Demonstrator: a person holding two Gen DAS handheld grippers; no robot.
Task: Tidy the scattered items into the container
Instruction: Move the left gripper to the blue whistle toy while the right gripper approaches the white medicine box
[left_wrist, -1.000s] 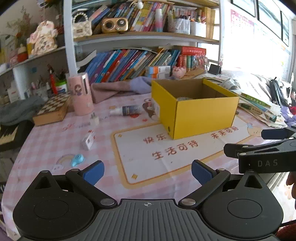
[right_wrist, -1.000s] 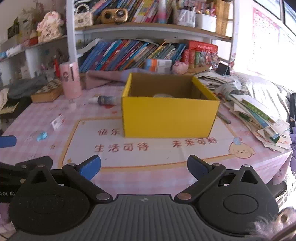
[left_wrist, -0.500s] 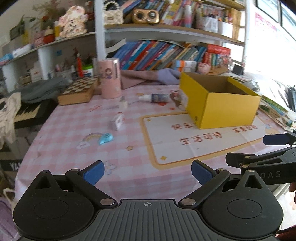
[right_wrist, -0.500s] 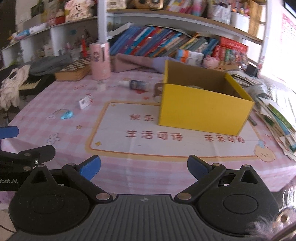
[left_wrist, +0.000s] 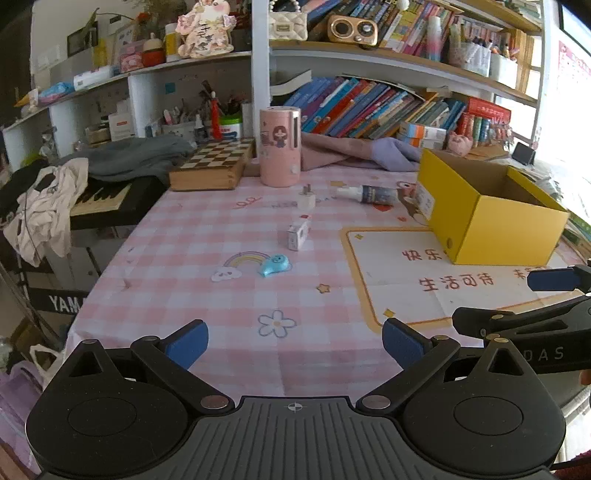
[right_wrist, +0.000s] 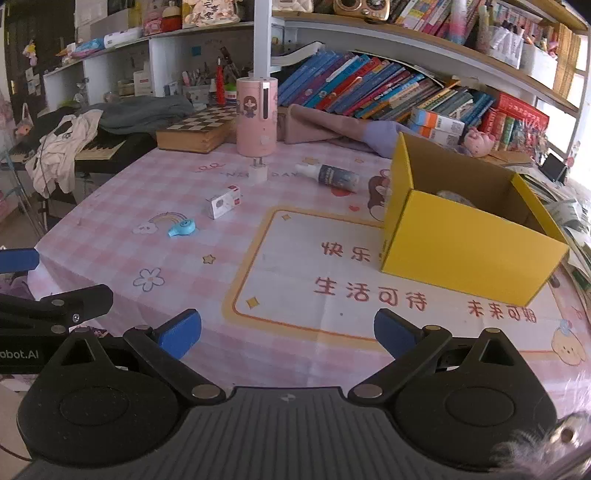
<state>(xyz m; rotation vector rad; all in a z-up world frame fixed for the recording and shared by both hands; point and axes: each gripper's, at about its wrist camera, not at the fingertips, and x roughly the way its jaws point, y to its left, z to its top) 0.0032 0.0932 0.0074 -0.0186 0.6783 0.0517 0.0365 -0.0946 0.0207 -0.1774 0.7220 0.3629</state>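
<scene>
An open yellow cardboard box (left_wrist: 495, 229) (right_wrist: 469, 240) stands on the right of the pink checked tablecloth (left_wrist: 221, 295), with something pale inside it. Scattered to its left lie a small blue gadget (left_wrist: 274, 264) (right_wrist: 182, 228), a small white carton (left_wrist: 298, 233) (right_wrist: 224, 201), a white plug (left_wrist: 307, 198) (right_wrist: 258, 170) and a spray bottle on its side (left_wrist: 369, 193) (right_wrist: 330, 175). My left gripper (left_wrist: 295, 341) hovers open over the near table edge, nothing between its fingers. My right gripper (right_wrist: 288, 334) is open too, beside it on the right.
A tall pink canister (left_wrist: 279, 147) and a wooden chess box (left_wrist: 214, 166) stand at the back, with folded cloth (left_wrist: 351, 153) and bookshelves behind. A keyboard with clothes on it (left_wrist: 92, 195) sits off the table's left edge. Papers (right_wrist: 565, 210) pile up right of the box.
Both grippers have swung left, so the scattered items have come toward the middle of each view and the yellow box has slid right. Both stay open and hold nothing.
</scene>
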